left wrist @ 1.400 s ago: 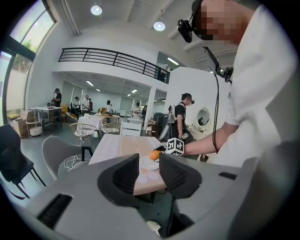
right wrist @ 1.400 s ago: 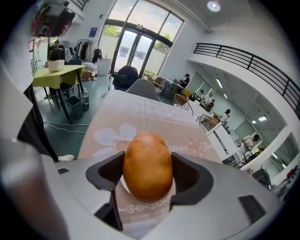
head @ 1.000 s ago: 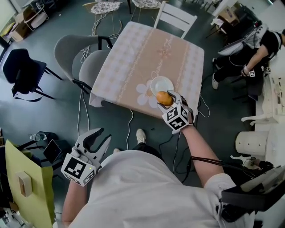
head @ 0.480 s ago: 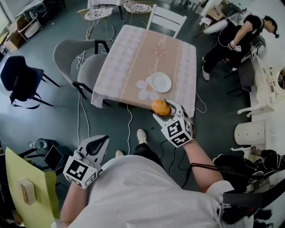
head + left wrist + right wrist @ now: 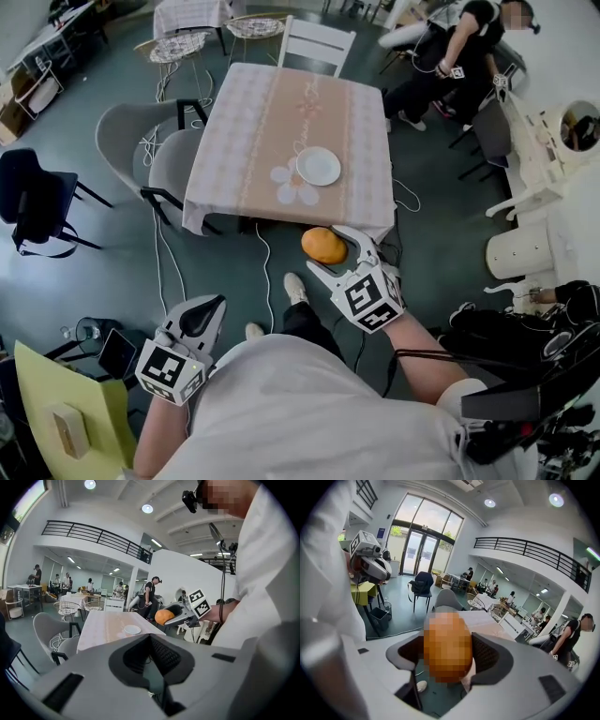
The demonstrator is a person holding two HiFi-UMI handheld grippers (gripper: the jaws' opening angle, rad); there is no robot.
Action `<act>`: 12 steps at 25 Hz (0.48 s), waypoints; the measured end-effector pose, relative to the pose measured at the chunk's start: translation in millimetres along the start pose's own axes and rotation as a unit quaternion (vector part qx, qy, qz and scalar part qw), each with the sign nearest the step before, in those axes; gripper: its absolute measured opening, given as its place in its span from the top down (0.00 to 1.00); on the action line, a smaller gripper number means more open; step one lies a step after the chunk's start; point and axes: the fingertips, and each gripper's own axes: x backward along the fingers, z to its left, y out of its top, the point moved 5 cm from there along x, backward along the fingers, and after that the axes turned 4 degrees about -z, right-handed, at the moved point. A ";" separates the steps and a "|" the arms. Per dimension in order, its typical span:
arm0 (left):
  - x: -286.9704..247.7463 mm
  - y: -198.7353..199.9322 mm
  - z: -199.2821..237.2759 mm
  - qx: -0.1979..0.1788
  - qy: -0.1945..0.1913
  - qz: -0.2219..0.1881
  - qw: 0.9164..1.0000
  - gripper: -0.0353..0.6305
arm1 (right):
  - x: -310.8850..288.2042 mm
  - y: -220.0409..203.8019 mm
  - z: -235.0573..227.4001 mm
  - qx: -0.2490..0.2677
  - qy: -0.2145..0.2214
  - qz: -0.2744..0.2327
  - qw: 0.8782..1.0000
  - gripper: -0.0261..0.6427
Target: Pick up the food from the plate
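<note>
**Asker:** Where is the food (image 5: 324, 246) right now?

**Me:** It's a round orange lump pinched in my right tongs (image 5: 334, 255). In the head view it sits at the middle of the frame, just below the near edge of the desk (image 5: 253, 122) and above the dark floor (image 5: 122, 262). In the right gripper view it fills the gap between my two jaws.

**Asker:** And the plate (image 5: 319, 166)?

**Me:** It's white and sits on the near right part of the desk, touching a printed flower (image 5: 292, 186) on the cloth. It's well apart from the food.

**Asker:** What about your other tongs?

**Me:** My left tongs (image 5: 204, 314) are at the lower left of the head view, down by my side, with the jaws pressed together. The left gripper view shows them meeting. Beyond them, right of centre, it shows my right tongs with the orange food.

**Asker:** Is anyone nearby?

**Me:** There's a person (image 5: 464, 42) in dark clothes at the upper right of the head view, beyond the far corner of the desk.
</note>
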 end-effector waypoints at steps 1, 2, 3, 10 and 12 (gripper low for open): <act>1.9 -1.4 -1.0 0.002 -0.002 0.000 1.000 0.93 | 3.2 1.7 4.7 0.001 0.000 -0.001 1.000 0.48; 3.8 -3.0 -2.1 0.003 -0.004 0.000 1.000 0.93 | 5.8 3.2 9.0 0.002 0.000 -0.001 1.000 0.48; 5.3 -4.9 -3.4 0.004 -0.007 0.002 1.000 0.93 | 8.1 4.3 13.2 0.002 0.000 -0.002 1.000 0.48; 10.3 -14.9 -5.4 0.008 -0.014 0.006 1.000 0.93 | 15.3 9.8 38.5 -0.002 0.007 -0.013 1.000 0.48; 11.6 -15.6 -5.1 0.008 -0.015 0.004 1.000 0.93 | 15.9 12.0 44.2 -0.003 0.008 -0.014 1.000 0.48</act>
